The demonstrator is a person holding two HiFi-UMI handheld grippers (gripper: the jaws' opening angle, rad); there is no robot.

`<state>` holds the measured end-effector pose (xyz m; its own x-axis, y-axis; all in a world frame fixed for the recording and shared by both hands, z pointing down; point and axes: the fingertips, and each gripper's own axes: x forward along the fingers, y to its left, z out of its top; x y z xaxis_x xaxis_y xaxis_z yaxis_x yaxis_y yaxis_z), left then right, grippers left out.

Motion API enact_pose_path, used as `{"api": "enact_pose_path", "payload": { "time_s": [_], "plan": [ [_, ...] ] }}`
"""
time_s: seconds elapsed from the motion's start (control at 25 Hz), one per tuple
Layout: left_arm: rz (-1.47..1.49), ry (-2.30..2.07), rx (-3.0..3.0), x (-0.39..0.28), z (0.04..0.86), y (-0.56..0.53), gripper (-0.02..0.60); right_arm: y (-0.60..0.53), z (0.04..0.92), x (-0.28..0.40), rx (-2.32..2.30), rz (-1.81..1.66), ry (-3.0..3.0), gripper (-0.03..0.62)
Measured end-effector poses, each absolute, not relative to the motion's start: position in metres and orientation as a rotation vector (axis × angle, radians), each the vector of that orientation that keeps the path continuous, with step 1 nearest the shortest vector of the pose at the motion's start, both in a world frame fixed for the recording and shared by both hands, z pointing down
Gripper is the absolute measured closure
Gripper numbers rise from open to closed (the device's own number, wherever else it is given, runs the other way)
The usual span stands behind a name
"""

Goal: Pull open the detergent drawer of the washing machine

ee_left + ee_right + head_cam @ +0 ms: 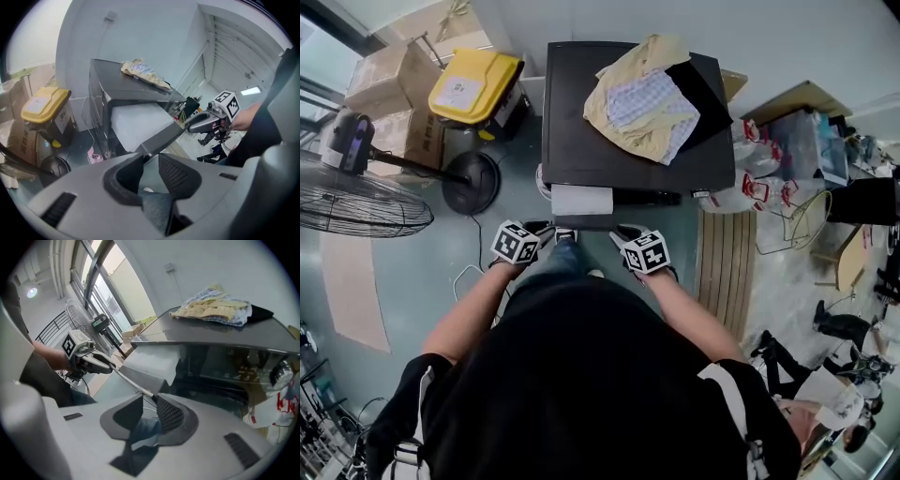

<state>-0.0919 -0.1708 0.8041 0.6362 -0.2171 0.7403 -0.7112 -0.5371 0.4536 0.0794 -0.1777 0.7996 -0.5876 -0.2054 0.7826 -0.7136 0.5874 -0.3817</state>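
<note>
Evidently both tools are working on one part: the left hand-held gripper is pinching one end of the detergent drawer front, and the right hand-held gripper is pinching the other, jaws narrowed onto the panel. The drawer is standing part-way out at the person's twelve o'clock. It is probably handling as light, stiff plastic on rails, so an even, straight pull is looking safest against jamming. Beyond, the washing machine is carrying clothes. The gripper views are showing the panel's ends between the jaws; the head view is showing the white tray from above.
</note>
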Motion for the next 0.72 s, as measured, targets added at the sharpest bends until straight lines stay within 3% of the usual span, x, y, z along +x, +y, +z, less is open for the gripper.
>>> {"api": "enact_pose_path", "payload": {
  "time_s": [0.72],
  "plan": [
    [0.783, -0.74, 2.059, -0.085, 0.804, -0.114, 0.477, -0.121, 0.8, 0.086, 0.69, 0.941, -2.107, 0.505]
  ]
}}
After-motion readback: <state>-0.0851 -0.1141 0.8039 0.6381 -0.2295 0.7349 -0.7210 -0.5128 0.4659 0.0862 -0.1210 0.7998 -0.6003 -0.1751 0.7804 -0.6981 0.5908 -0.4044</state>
